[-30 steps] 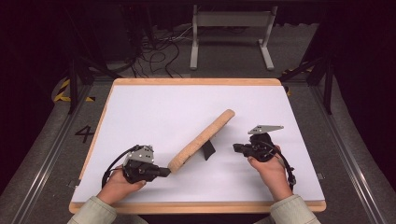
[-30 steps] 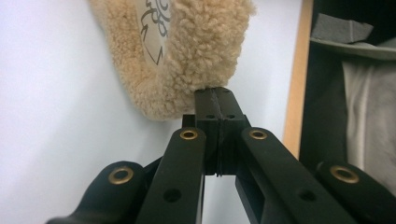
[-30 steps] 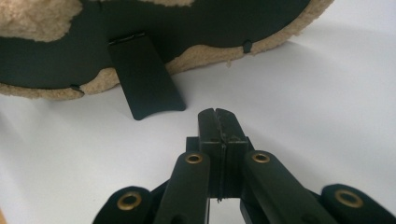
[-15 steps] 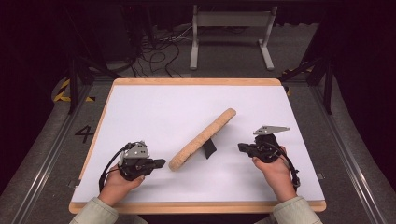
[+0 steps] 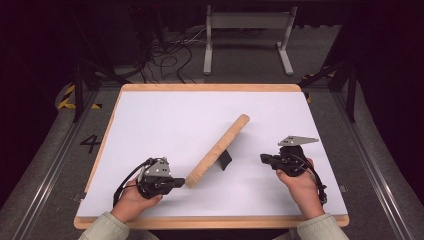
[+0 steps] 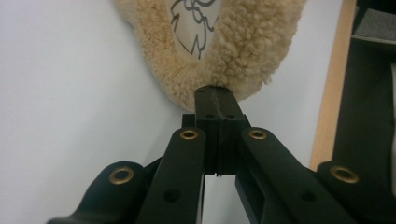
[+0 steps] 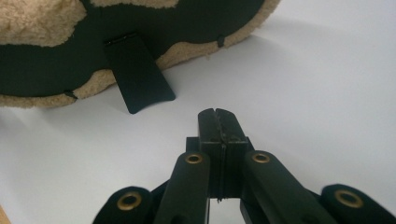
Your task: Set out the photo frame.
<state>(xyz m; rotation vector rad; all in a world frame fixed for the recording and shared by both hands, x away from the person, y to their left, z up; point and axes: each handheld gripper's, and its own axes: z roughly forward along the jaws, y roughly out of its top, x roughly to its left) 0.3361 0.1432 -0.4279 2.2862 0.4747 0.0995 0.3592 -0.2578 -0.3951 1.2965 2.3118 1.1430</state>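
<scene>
The fleecy frame (image 5: pixel 216 151) is standing diagonally on the tabletop (image 5: pixel 160 120); the left gripper (image 5: pixel 176 183) (fingers closed, empty) is touching its near end, while the right gripper (image 5: pixel 264 159), likewise closed, is hovering behind.

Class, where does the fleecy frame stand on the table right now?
In the high view, the fleecy frame stands near the table's middle, between both claws, its near end touching the left claw.

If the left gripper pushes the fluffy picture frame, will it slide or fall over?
The fleece-edged frame probably tips easily: it stands on edge, propped by one thin black stand. Its woolly rim likely grips the white table rather than sliding. It looks light.
</scene>
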